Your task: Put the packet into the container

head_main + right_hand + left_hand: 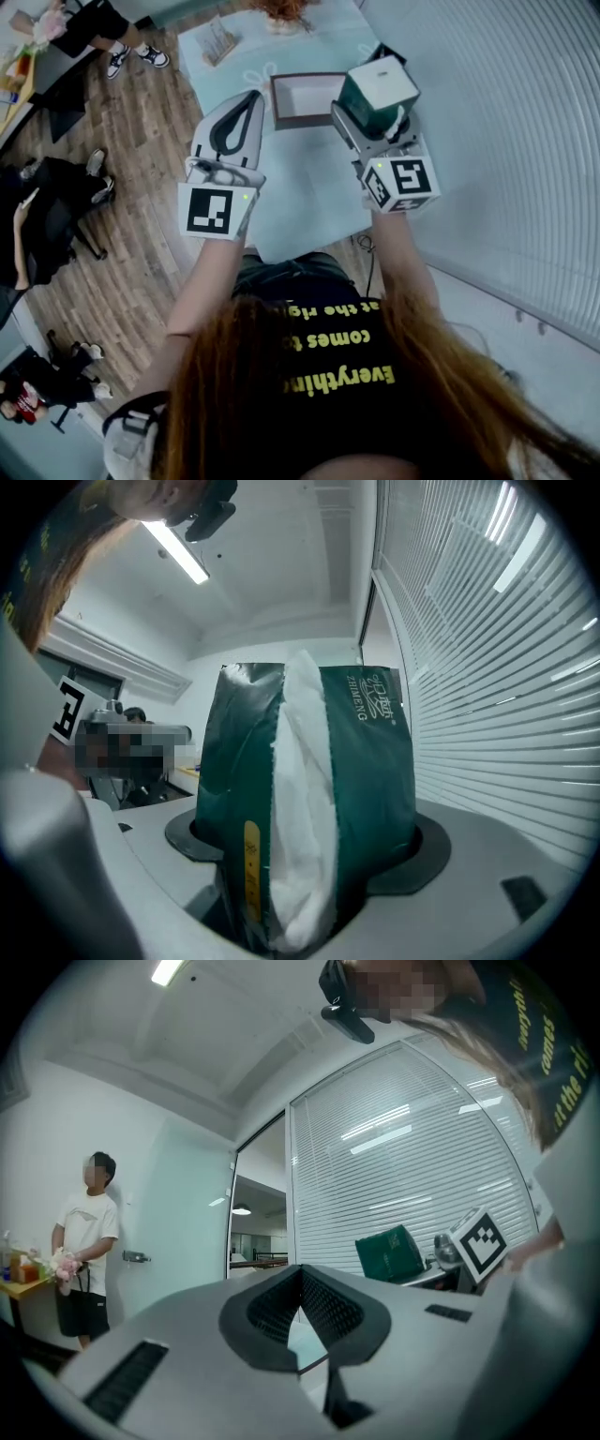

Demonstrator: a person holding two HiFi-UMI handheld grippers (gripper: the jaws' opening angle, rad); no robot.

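Two grey grippers are raised over one pale blue-green table (300, 202). The left gripper (253, 98) has its ribbed jaws pressed together, nothing between them. The right gripper (373, 120) clamps the one dark green soft plastic packet (380, 92), with white tissue bulging through its slit. It is held just right of the one open rectangular brown-rimmed box (307, 76), farther off.

Wood-plank floor (141, 141) fills the head view from seven to eleven o'clock, with a pale tabletop (309, 202) at the centre and white slatted blinds (506, 141) along the three o'clock side. The left gripper view shows a pale door (178, 1232) at nine o'clock beside an open doorway (258, 1227). In the right gripper view a strip light (178, 550) glows at eleven o'clock on the white ceiling.
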